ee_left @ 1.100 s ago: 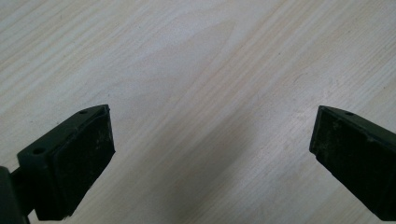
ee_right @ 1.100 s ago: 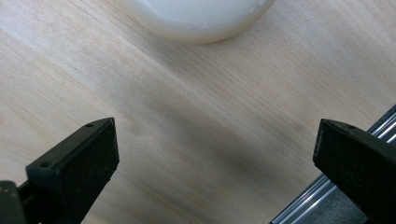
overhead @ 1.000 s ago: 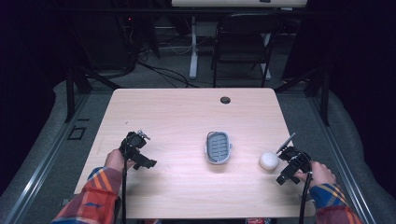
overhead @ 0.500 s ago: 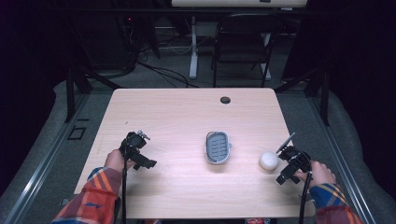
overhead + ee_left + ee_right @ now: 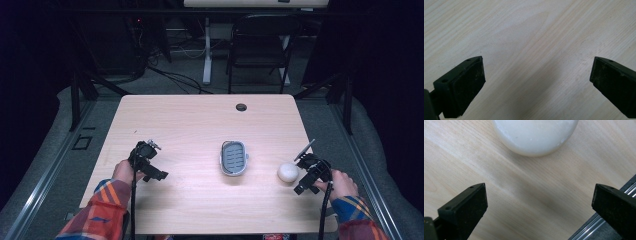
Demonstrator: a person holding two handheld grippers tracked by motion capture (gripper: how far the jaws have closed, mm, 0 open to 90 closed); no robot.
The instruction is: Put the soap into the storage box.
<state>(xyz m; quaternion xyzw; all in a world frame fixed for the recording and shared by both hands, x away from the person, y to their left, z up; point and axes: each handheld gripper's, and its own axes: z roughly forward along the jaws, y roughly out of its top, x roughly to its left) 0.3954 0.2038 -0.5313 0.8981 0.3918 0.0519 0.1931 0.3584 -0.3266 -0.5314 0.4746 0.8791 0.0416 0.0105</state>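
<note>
left tool [image 5: 536, 82] jaws wide apart over bare wood table [image 5: 531, 37]

A round white soap [image 5: 288, 172] lies flat on the table [image 5: 200, 125], near the right edge and toward the front. It looks smooth and pale, like a little dome [image 5: 535, 135]. A small grey soap dish [image 5: 234, 158] with slots in it sits near the middle of the table, apart from the soap and empty.

Pale wood-grain desk [image 5: 190, 125] with rounded corners, dark grommet hole [image 5: 241, 107] near its far edge, grey slotted soap dish [image 5: 234, 158] lying at the middle, white round soap [image 5: 287, 172] well right of the dish, near the right edge
</note>
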